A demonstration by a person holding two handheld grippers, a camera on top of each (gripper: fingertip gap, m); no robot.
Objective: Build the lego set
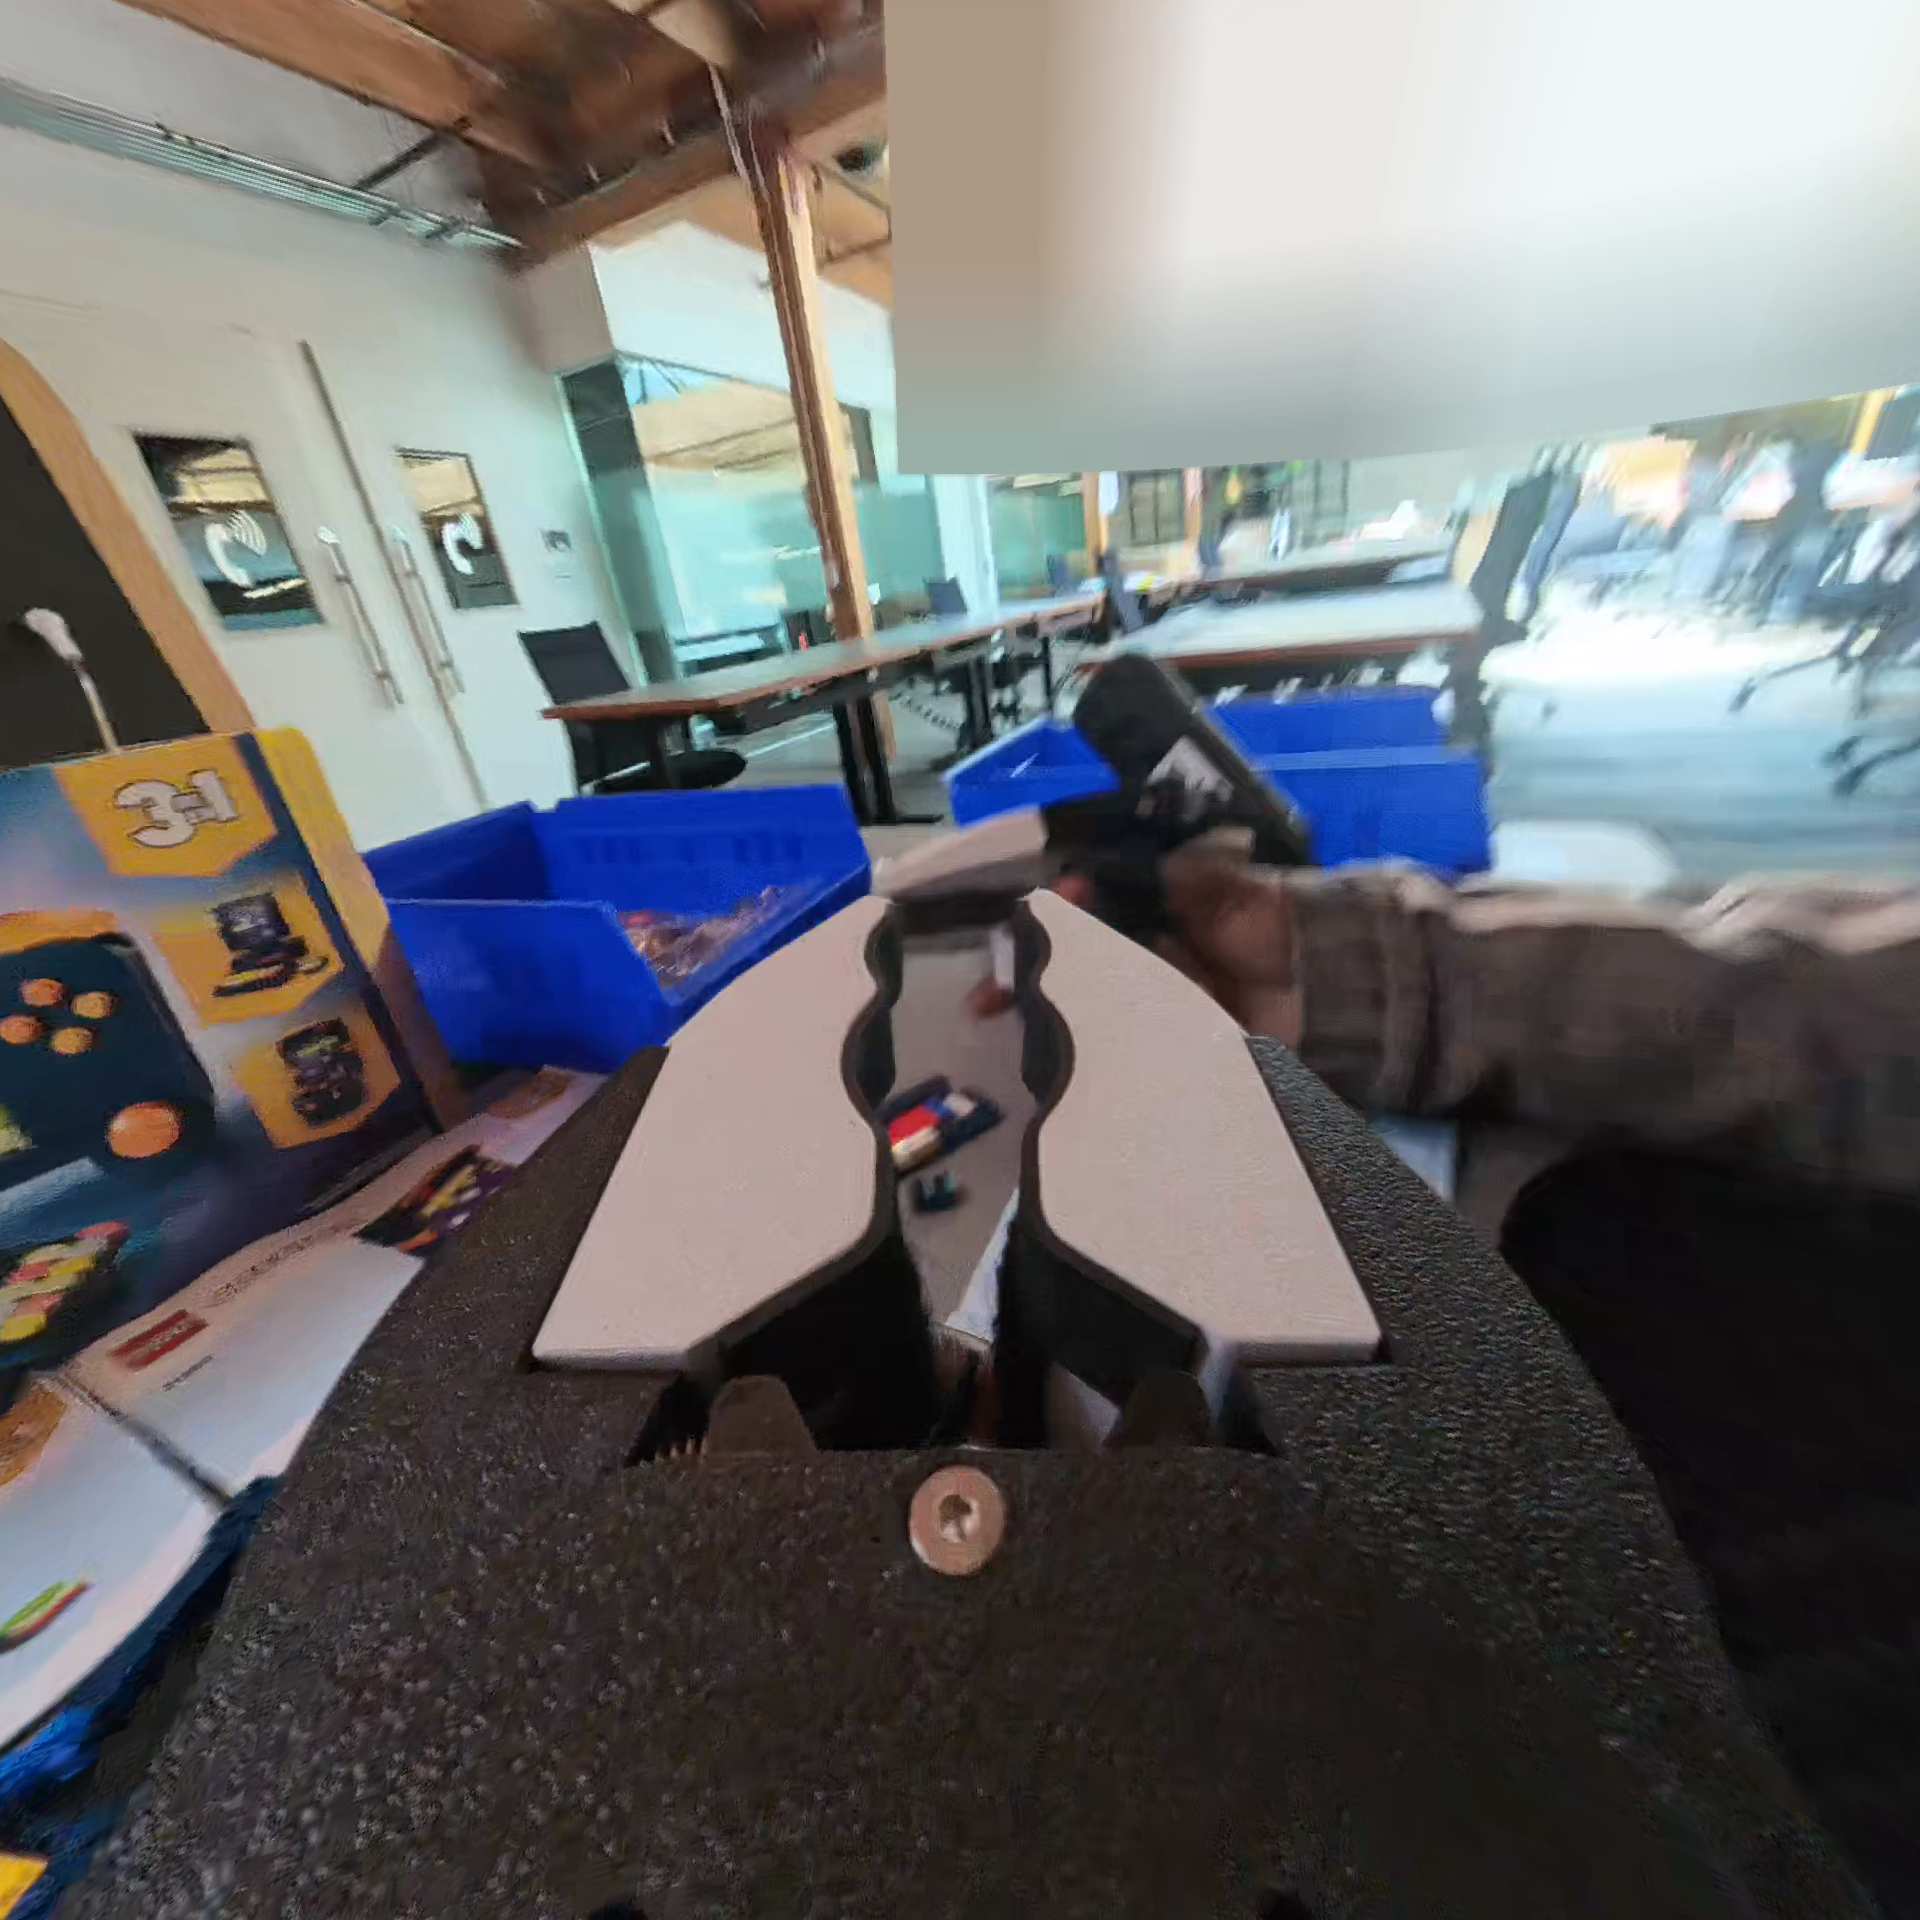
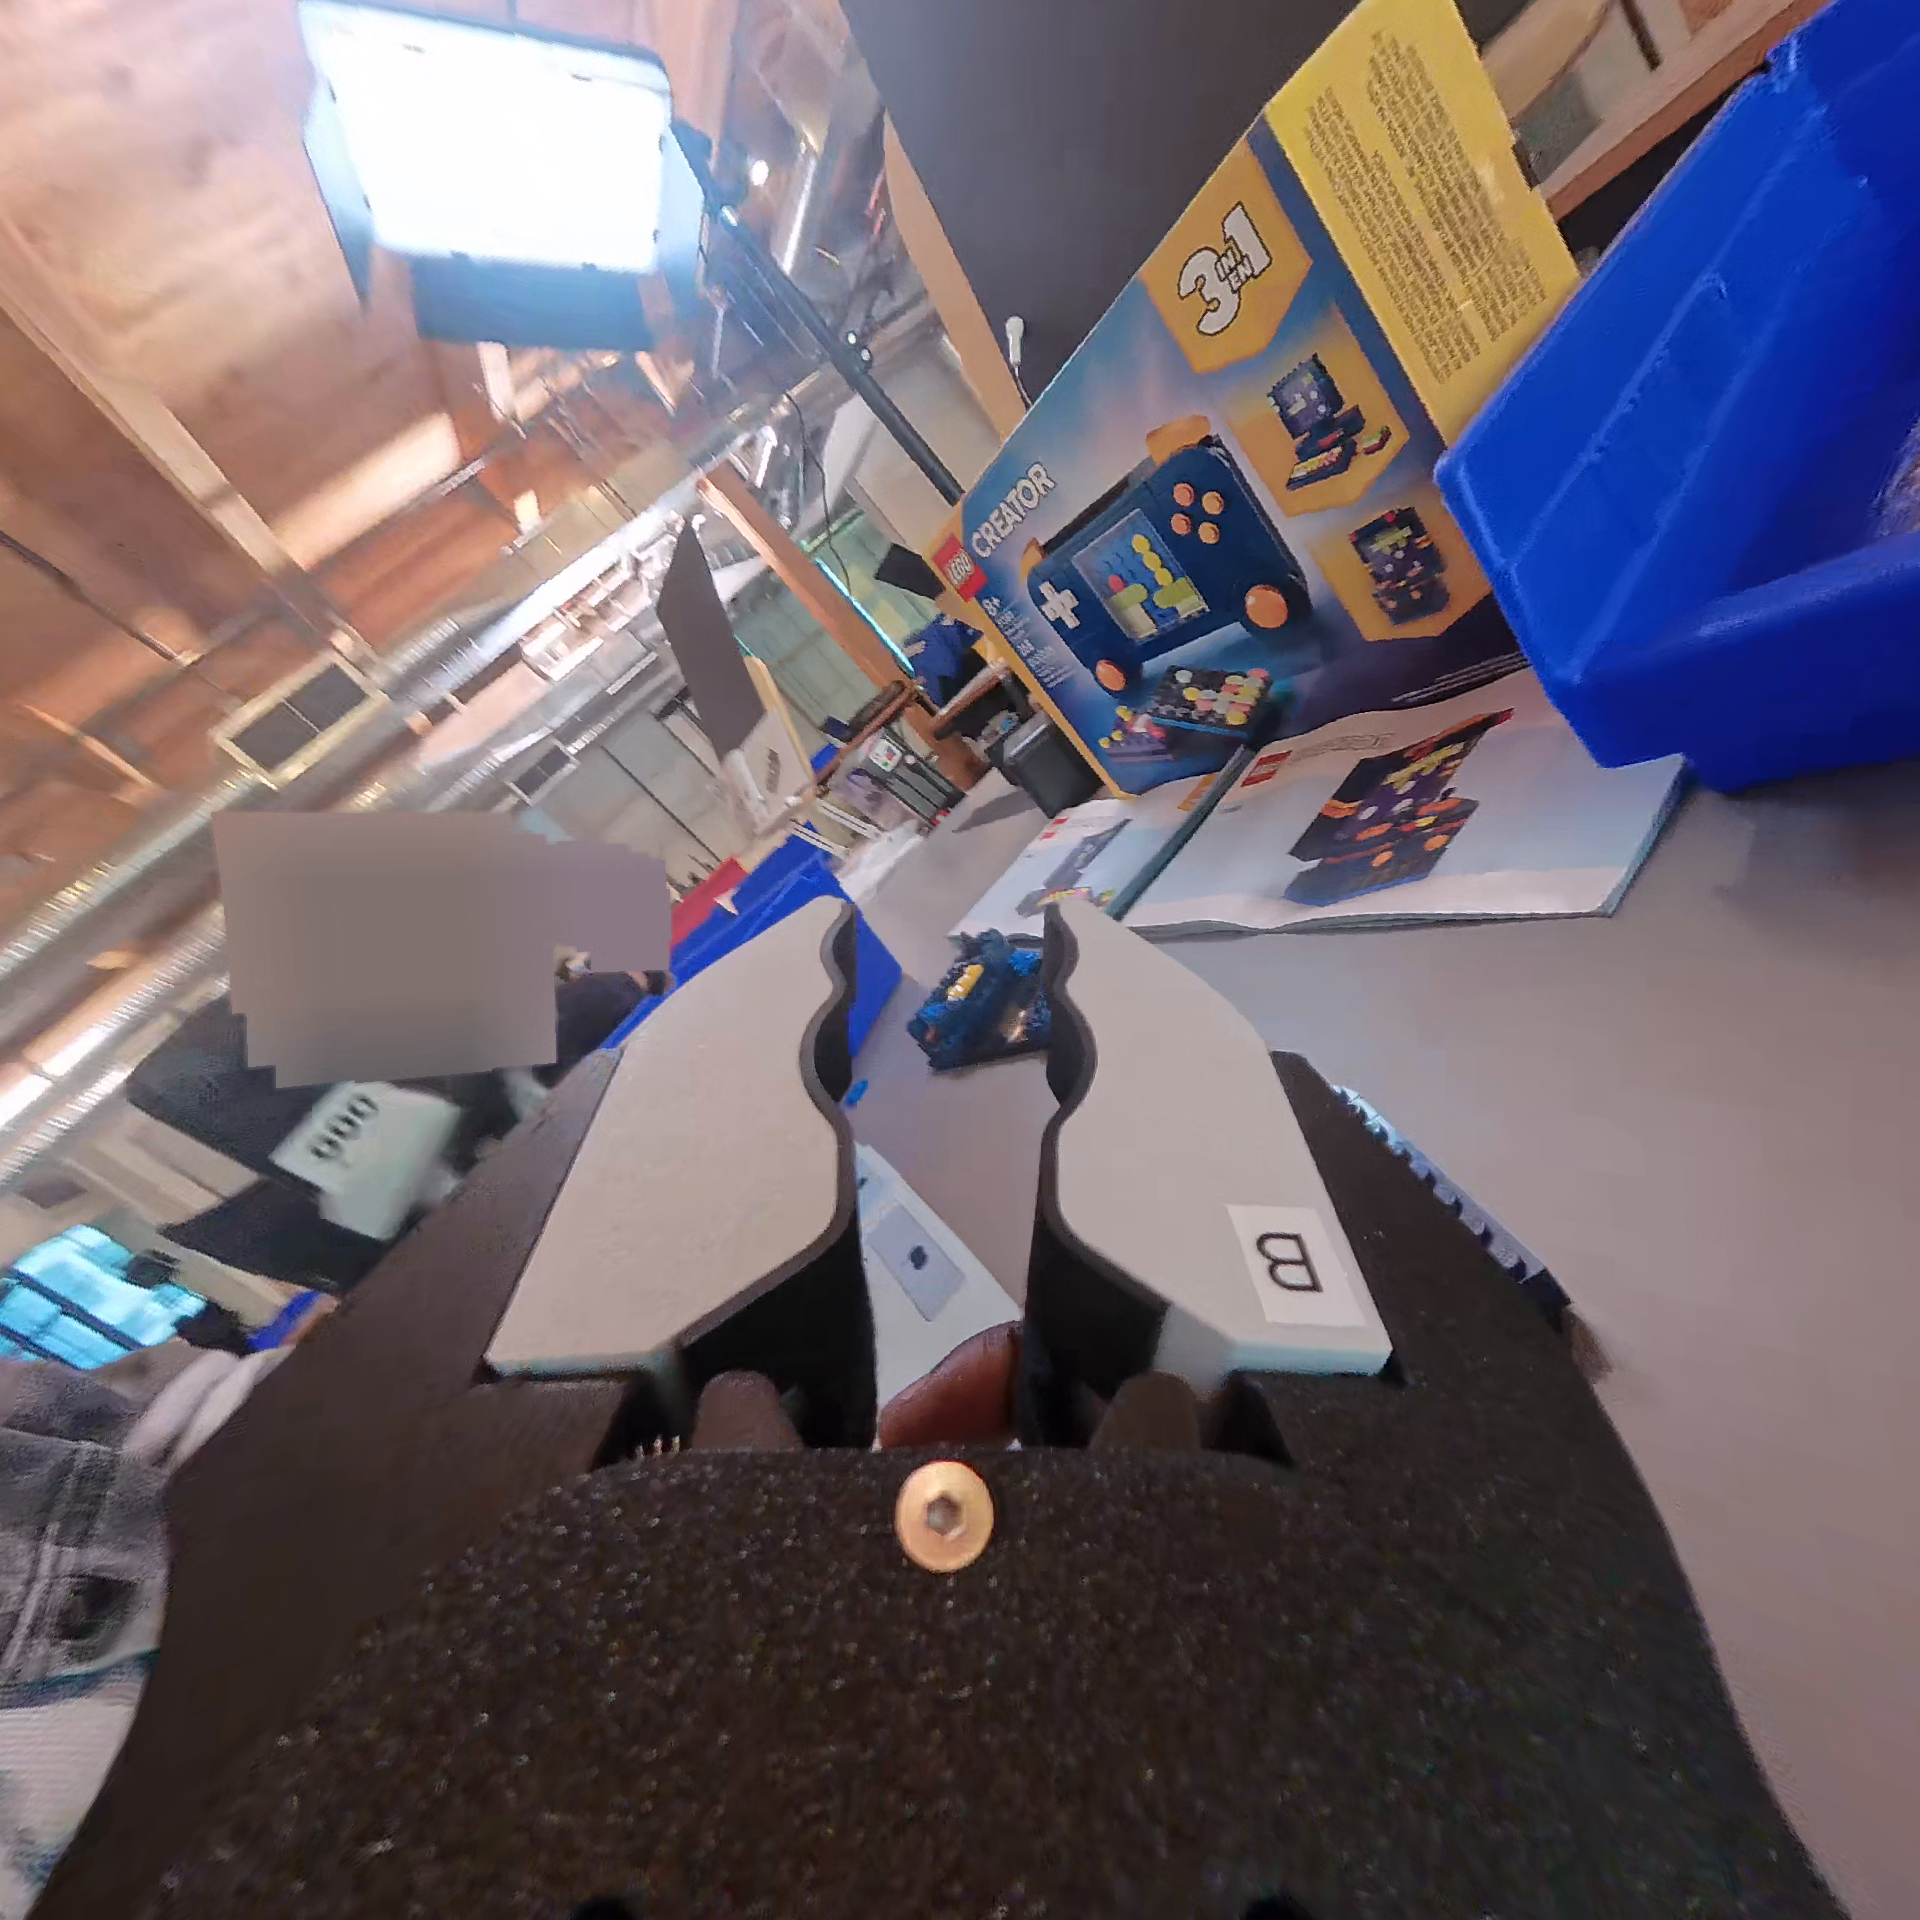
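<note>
While both claws gape bare, blue brick model [image 2: 982, 1003] near right claw [image 2: 951, 925].

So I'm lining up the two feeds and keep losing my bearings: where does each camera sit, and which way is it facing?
Left wrist view: sits on the left tool, roughly level over the grey table toward blue bins; shows its open fingers, plus the right tool, hand and sleeve.
Right wrist view: sits on the right tool, rolled sideways, low over the table toward a blue brick model and booklet; shows its open fingers.
Shared: toy box, table, bins.
</note>
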